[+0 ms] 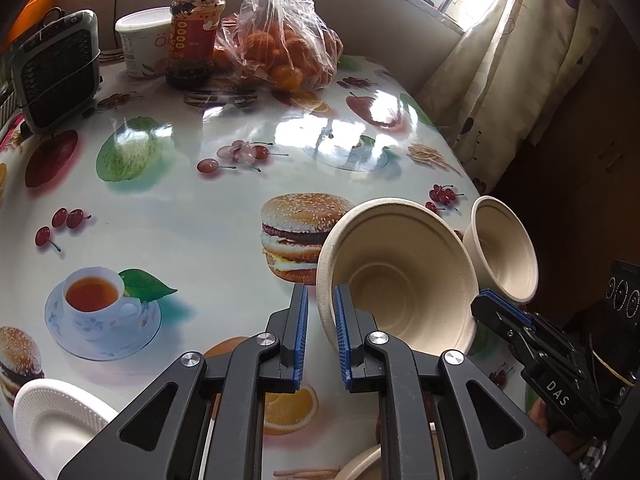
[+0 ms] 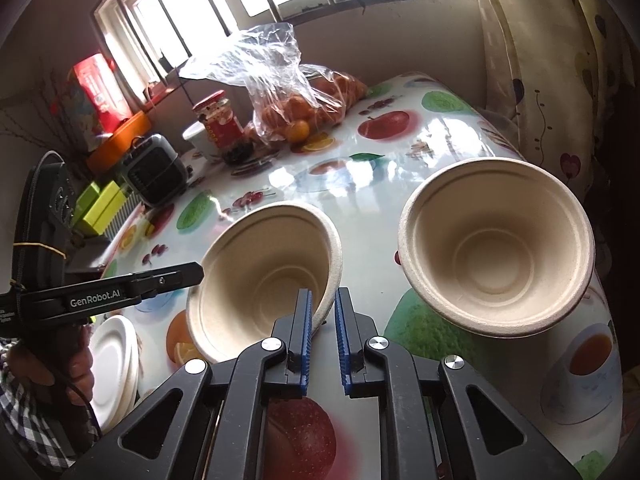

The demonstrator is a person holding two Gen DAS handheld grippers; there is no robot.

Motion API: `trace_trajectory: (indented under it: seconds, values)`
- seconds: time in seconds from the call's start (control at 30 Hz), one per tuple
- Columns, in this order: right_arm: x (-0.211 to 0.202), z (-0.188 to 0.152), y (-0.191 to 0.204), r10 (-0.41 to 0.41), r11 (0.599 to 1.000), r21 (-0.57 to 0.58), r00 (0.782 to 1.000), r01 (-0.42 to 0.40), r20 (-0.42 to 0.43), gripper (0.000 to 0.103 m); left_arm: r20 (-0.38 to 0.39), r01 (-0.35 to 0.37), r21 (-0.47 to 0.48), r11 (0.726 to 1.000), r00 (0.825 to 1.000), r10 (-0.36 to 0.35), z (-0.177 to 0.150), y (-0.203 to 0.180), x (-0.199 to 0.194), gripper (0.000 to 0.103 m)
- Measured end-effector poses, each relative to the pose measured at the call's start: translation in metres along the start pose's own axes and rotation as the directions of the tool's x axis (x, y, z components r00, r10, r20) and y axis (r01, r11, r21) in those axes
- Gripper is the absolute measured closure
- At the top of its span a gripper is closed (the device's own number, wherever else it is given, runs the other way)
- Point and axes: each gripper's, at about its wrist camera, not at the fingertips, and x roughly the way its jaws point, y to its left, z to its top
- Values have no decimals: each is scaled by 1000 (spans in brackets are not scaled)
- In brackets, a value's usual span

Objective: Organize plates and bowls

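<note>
Two grippers share one bowl over the fruit-print table

The left gripper [image 1: 321, 332] pinches the left rim of a beige moulded-fibre bowl [image 1: 400, 280] low and right of centre in the left wrist view. The right gripper [image 2: 323, 332] pinches its opposite rim. A second beige fibre bowl [image 2: 496, 248] sits tilted at mid right; its support cannot be told. A stack of white ridged plates [image 2: 114, 364] lies lower left on the glossy table [image 1: 200, 208].

Beige bowls [image 2: 496, 248], white plates [image 1: 56, 420], fruit-and-burger printed tablecloth [image 1: 208, 216], red-labelled jar [image 1: 194, 36]
</note>
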Motion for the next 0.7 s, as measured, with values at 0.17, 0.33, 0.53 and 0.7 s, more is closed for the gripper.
trace_trajectory:
  seconds: [0.17, 0.33, 0.53, 0.7]
  values:
    - [0, 1, -1, 2, 1000, 4, 1000, -2, -1, 91, -3, 4, -3, 1000, 1000, -4, 1, -2, 3, 95]
    - [0, 0, -1, 2, 1000, 5, 1000, -2, -1, 91, -1, 3, -9, 1000, 1000, -3, 1, -2, 3, 95]
    - [0, 0, -2, -1, 1000, 7, 1000, 1, -1, 91, -1, 2, -10, 1000, 1000, -2, 1, -3, 2, 95]
    - [-4, 0, -3, -2, 1000, 12, 1000, 2, 9, 91, 3, 7, -5, 1000, 1000, -7, 1, -6, -1, 95]
